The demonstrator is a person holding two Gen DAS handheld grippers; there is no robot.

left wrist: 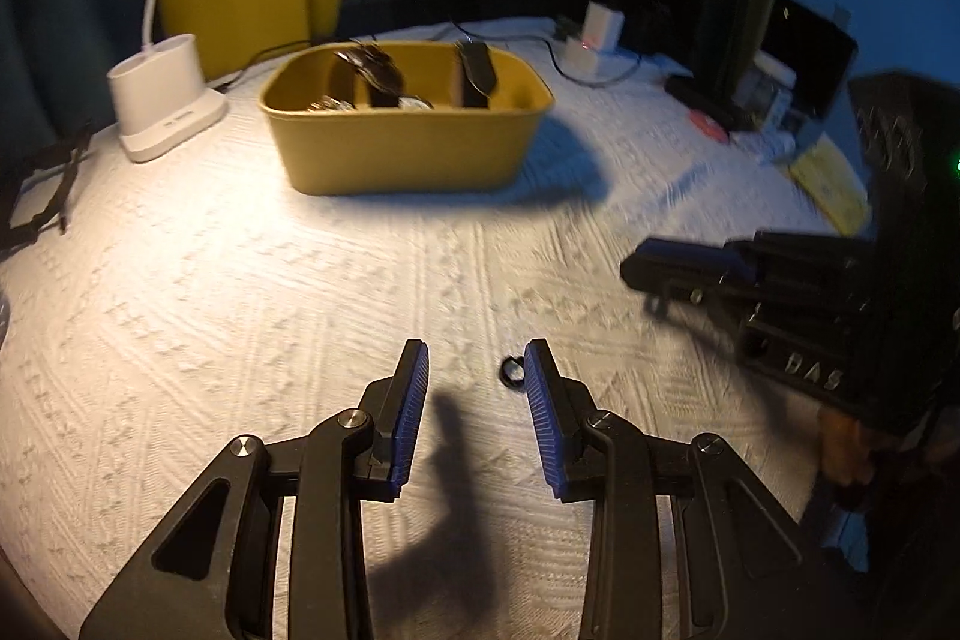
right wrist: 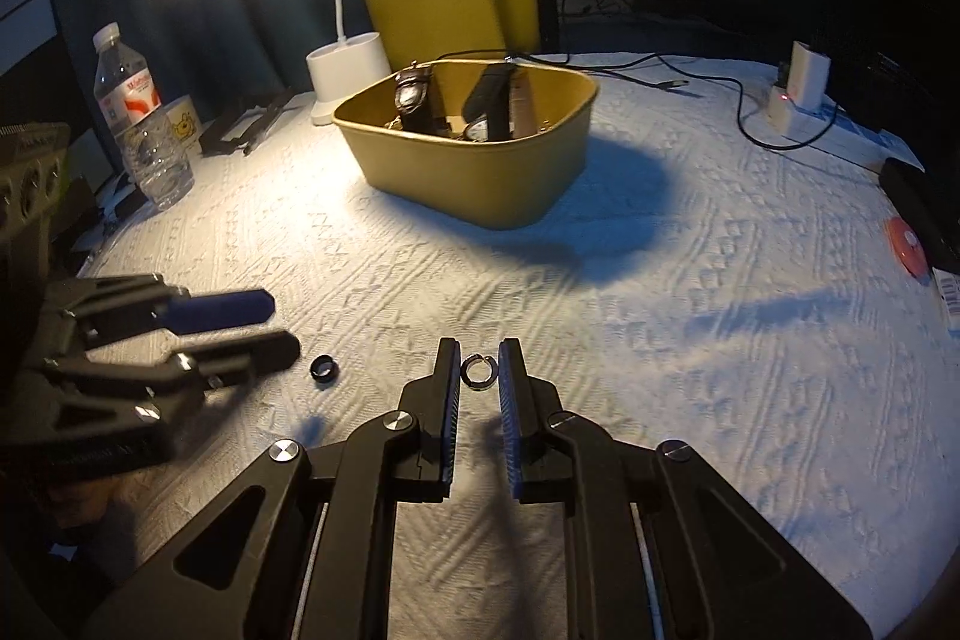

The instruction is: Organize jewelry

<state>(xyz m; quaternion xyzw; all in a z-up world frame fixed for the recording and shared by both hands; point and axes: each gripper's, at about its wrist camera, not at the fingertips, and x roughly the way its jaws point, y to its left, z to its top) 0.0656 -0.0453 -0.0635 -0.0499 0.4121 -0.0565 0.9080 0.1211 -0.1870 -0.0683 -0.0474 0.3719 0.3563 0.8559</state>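
A small black ring [left wrist: 512, 372] lies on the white cloth just inside my left gripper's [left wrist: 477, 361] right finger; the left gripper is open. The ring also shows in the right wrist view [right wrist: 324, 370], in front of the left gripper [right wrist: 273, 325]. A silver ring [right wrist: 478, 372] sits between the fingertips of my right gripper [right wrist: 478, 361], whose jaws are narrowly apart around it; whether they touch it I cannot tell. The right gripper [left wrist: 648, 274] shows at the right in the left wrist view. A mustard divided box [left wrist: 408, 124] [right wrist: 474, 148] farther back holds watches [right wrist: 413, 97].
A white lamp base [left wrist: 165, 94] [right wrist: 351, 73] stands left of the box. A water bottle [right wrist: 138, 124] and mug are at the far left. A charger [right wrist: 801, 91] with cables sits at the back right. A red round item [right wrist: 906, 244] lies at the right edge.
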